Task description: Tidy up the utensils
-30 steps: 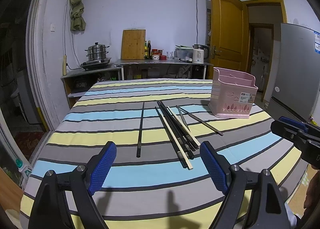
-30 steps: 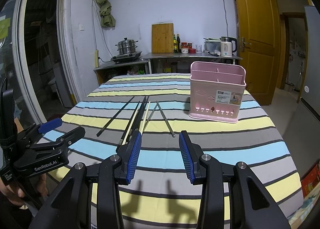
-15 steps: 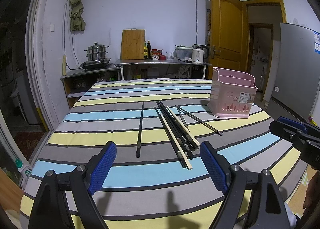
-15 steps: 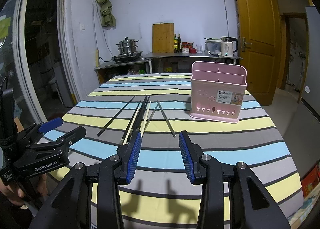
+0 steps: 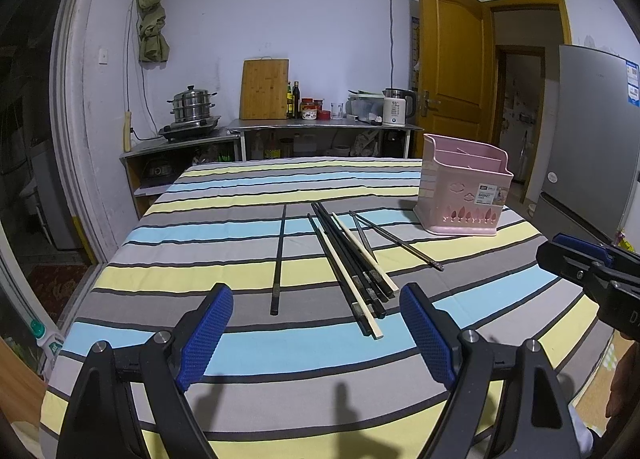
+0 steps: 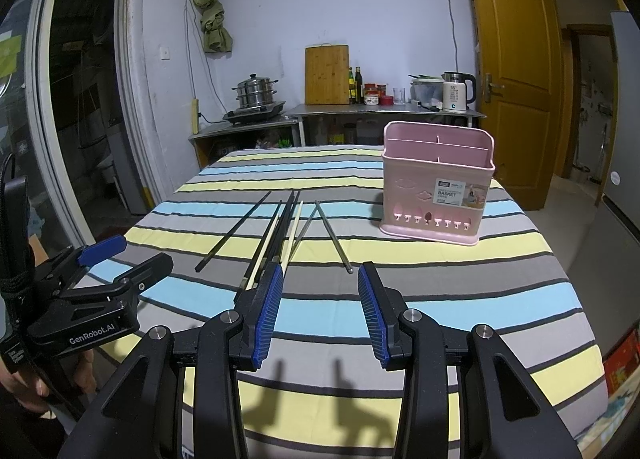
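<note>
Several black and cream chopsticks [image 5: 352, 263] lie in a loose bundle on the striped tablecloth [image 5: 248, 339]; they also show in the right wrist view [image 6: 280, 231]. One black chopstick [image 5: 279, 255] lies apart on the left. A pink utensil basket [image 5: 460, 195] stands empty at the right; it shows in the right wrist view [image 6: 436, 187] too. My left gripper [image 5: 316, 323] is open and empty, just short of the bundle's near ends. My right gripper [image 6: 320, 299] is open and empty, hovering near the table's front, to the right of the bundle.
A counter [image 5: 320, 127] behind the table holds a steamer pot [image 5: 192, 105], a cutting board, bottles and a kettle [image 5: 396, 107]. A wooden door [image 5: 452, 67] and a fridge [image 5: 592, 131] stand at the right. The table's front edge is near me.
Both grippers have barely shifted. Nothing on the table has moved.
</note>
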A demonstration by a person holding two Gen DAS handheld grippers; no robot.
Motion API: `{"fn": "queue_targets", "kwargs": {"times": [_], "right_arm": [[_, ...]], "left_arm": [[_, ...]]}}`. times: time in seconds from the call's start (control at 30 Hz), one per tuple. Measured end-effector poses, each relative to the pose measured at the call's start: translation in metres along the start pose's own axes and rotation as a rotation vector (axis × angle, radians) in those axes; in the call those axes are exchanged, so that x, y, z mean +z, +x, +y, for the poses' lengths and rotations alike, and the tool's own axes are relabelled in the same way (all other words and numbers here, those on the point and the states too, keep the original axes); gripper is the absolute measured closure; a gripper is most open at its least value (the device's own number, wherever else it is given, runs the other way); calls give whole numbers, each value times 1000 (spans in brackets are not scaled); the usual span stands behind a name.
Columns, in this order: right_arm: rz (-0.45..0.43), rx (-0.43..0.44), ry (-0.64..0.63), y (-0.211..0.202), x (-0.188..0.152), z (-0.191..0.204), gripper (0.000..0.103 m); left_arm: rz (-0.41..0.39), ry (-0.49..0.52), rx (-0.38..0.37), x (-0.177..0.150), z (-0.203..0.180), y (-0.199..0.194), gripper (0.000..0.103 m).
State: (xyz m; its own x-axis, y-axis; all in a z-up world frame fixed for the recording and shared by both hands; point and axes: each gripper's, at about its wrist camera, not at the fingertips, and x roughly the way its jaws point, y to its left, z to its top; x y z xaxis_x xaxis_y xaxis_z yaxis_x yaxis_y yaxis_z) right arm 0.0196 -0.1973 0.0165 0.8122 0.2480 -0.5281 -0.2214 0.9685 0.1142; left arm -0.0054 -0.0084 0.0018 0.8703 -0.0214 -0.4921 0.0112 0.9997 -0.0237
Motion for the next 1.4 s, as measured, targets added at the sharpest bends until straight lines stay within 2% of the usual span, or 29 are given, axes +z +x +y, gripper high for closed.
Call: {"fn": "queue_targets", "kwargs": {"times": [0.9, 1.07, 1.3, 1.4], "right_arm": [[23, 13, -9, 6, -4, 1, 62], [39, 17, -6, 12, -2, 0, 62], [90, 38, -20, 37, 7, -3, 62], [119, 45, -34, 54, 14, -3, 62]], "left_arm": [[14, 23, -11, -1, -1, 5, 18], [50, 12, -45, 1, 5, 18, 18], [129, 27, -24, 14, 18, 56, 18], [175, 22, -19, 23, 28, 78, 22]]}}
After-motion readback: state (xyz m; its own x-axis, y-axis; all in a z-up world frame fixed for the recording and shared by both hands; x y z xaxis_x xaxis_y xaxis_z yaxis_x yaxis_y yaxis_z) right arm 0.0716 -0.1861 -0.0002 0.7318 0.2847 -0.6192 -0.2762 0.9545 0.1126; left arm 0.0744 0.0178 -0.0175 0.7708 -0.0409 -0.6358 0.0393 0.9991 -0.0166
